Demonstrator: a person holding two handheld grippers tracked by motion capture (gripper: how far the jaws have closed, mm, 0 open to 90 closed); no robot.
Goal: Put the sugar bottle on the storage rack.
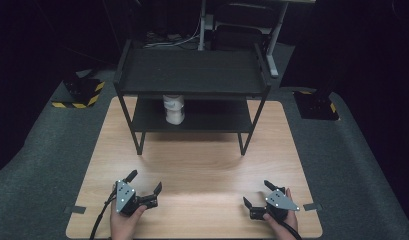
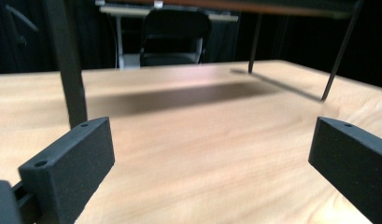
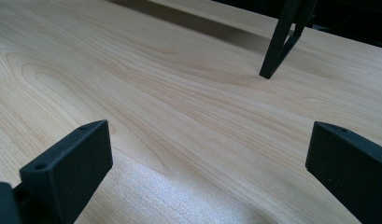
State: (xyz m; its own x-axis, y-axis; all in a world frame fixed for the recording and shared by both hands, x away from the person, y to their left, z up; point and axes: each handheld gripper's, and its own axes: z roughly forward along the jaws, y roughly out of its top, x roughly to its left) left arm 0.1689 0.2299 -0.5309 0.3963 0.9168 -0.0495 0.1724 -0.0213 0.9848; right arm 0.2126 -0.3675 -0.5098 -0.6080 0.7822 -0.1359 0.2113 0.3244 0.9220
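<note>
My left gripper (image 1: pixel 145 181) rests low over the near left of the wooden table (image 1: pixel 202 160), held by a hand, and it is open with nothing between its jaws. My right gripper (image 1: pixel 257 194) sits at the near right, also open and empty. In the left gripper view the left gripper (image 2: pixel 212 154) points at bare wood, its black fingers (image 2: pixel 69 163) wide apart. The right gripper (image 3: pixel 207 163) likewise looks over bare tabletop. A white jar (image 1: pixel 173 109) stands on the lower shelf of a black two-tier rack (image 1: pixel 192 70) at the back of the table.
The rack's legs stand on the table: one (image 2: pixel 67 60) is close ahead of the left gripper, another (image 3: pixel 282 42) is ahead of the right gripper. A black chair (image 2: pixel 174 37) and a desk frame (image 1: pixel 274 35) stand beyond the table. Grey carpet (image 1: pixel 37 165) surrounds it.
</note>
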